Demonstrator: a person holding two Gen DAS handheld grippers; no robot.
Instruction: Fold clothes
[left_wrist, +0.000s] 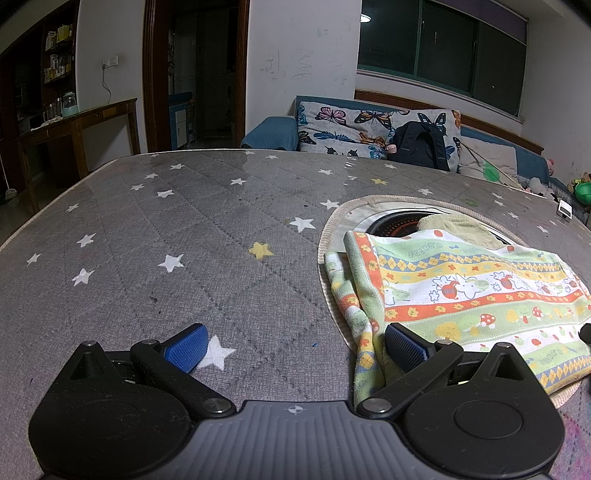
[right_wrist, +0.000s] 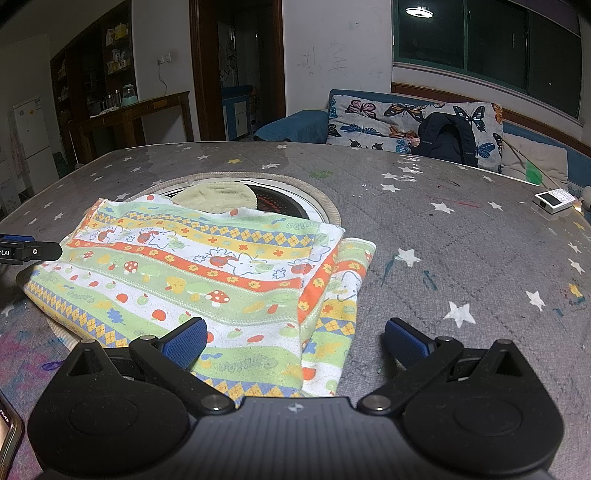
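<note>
A striped cartoon-print cloth (left_wrist: 461, 291) lies folded on the grey star-patterned table; it also shows in the right wrist view (right_wrist: 207, 273). My left gripper (left_wrist: 295, 349) is open and empty, low over the table at the cloth's left edge, its right finger over the cloth's rumpled edge. My right gripper (right_wrist: 295, 343) is open and empty, straddling the cloth's near right corner, its left finger over the cloth and its right finger over bare table. The left gripper's finger tip (right_wrist: 29, 251) shows at the cloth's far left edge in the right wrist view.
A round recessed burner with a woven rim (right_wrist: 328, 206) sits under the cloth's far edge, with a pale yellow cloth (right_wrist: 218, 195) on it. A small white device (right_wrist: 554, 199) lies at the table's right edge. A phone (right_wrist: 7, 432) shows at the near left. A sofa with a butterfly cushion (left_wrist: 369, 129) stands behind.
</note>
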